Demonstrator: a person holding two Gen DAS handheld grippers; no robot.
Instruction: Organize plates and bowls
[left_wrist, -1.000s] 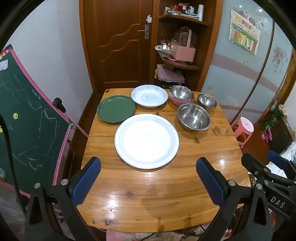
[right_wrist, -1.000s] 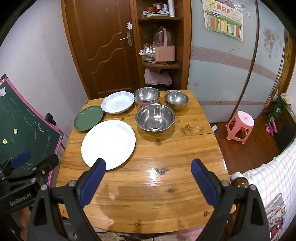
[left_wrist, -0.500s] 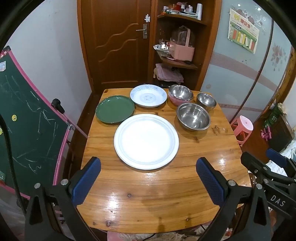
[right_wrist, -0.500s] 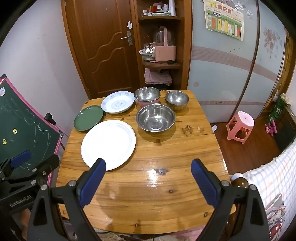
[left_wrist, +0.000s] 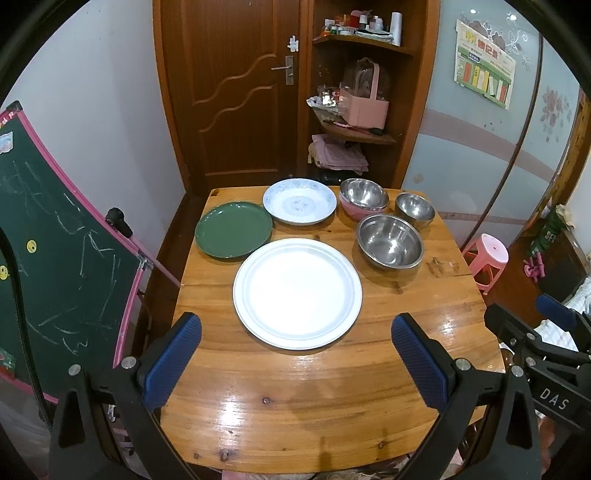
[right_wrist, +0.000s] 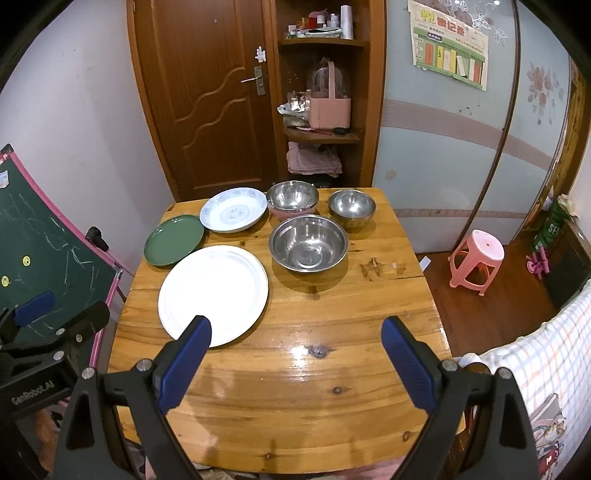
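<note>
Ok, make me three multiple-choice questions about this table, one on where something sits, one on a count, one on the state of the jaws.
1. What is directly left of the patterned plate?
A. green plate
B. pink stool
C. small steel bowl

2. How many plates lie on the table?
A. two
B. three
C. five

3. How are the left gripper jaws?
A. shut on a bowl
B. shut on nothing
C. open, holding nothing

Answers:
1 A, the green plate sits beside it.
2 B, green, patterned and the large white plate.
3 C, its jaws stand wide apart above bare wood.
</note>
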